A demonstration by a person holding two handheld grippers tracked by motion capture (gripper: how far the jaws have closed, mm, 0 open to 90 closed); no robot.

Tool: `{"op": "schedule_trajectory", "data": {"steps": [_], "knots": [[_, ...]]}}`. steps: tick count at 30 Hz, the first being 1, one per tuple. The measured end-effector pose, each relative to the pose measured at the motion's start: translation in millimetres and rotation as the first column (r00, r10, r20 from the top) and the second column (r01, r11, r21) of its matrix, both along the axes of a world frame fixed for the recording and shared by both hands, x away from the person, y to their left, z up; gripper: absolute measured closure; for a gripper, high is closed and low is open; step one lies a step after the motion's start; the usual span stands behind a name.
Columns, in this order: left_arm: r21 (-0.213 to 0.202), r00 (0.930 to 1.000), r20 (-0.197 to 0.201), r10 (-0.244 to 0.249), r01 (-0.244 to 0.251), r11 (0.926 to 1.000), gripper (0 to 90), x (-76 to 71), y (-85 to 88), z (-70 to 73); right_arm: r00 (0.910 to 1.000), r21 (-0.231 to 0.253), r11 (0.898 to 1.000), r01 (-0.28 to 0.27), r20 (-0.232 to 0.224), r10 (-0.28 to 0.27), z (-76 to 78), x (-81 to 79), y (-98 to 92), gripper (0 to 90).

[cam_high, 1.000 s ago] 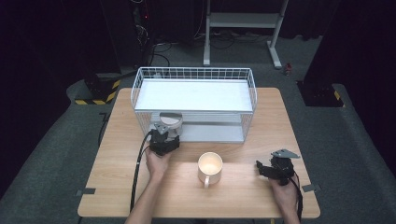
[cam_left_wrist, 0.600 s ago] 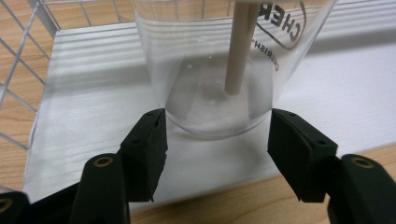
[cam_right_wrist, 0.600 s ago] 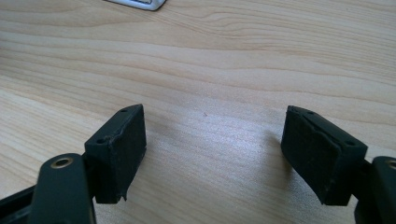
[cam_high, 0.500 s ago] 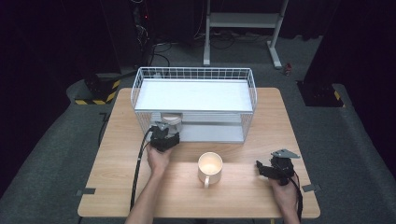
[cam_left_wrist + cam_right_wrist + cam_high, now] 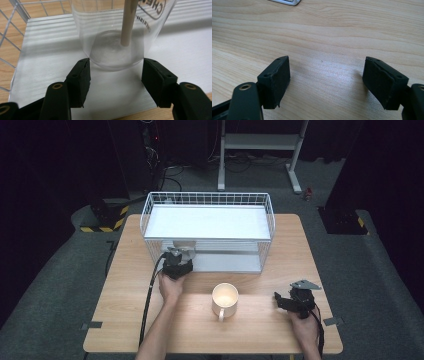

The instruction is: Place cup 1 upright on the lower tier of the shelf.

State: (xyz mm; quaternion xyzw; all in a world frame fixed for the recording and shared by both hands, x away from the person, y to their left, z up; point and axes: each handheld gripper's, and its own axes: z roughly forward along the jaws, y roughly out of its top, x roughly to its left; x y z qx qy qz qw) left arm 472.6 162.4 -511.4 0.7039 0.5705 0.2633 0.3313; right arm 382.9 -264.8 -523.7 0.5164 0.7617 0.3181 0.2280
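— While the left claw (image 5: 115, 72) sits at the near-left opening of the white wire basket rack (image 5: 270, 215), what's it got?
— Clear glass beaker w/ dark print (image 5: 117, 32), standing upright on the rack's white lower shelf (image 5: 190, 55). Jaws have just been closing; both black pads now touch the beaker's base, one each side. A light wooden stick (image 5: 128, 22) stands inside the glass.
— And from above?
— Left claw (image 5: 176, 262) shows at the rack's near-left corner, hand behind it, cable trailing toward the near edge of the wooden worktop (image 5: 115, 305).
— Right claw?
— Right claw (image 5: 325, 82) is held apart, approx. mid-width, nothing between the pads, bare wood beneath. It's near the worktop's near-right corner (image 5: 285, 302).
— Anything else?
— Cream ceramic mug (image 5: 225, 299) mid-worktop, between the two hands, handle toward the near edge, apart from both claws.
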Motion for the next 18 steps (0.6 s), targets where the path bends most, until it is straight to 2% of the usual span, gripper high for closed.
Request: {"op": "schedule_trajectory", "data": {"steps": [18], "knots": [[-0.015, 0.9992, 0.037, 0.014, -0.014, 0.9998, 43.1, 5.6, 2.6, -3.6, 1.0, 0.002, 1.0, 0.001, -0.001, -0.001, 0.0, -0.2, 0.2, 22.6]]}}
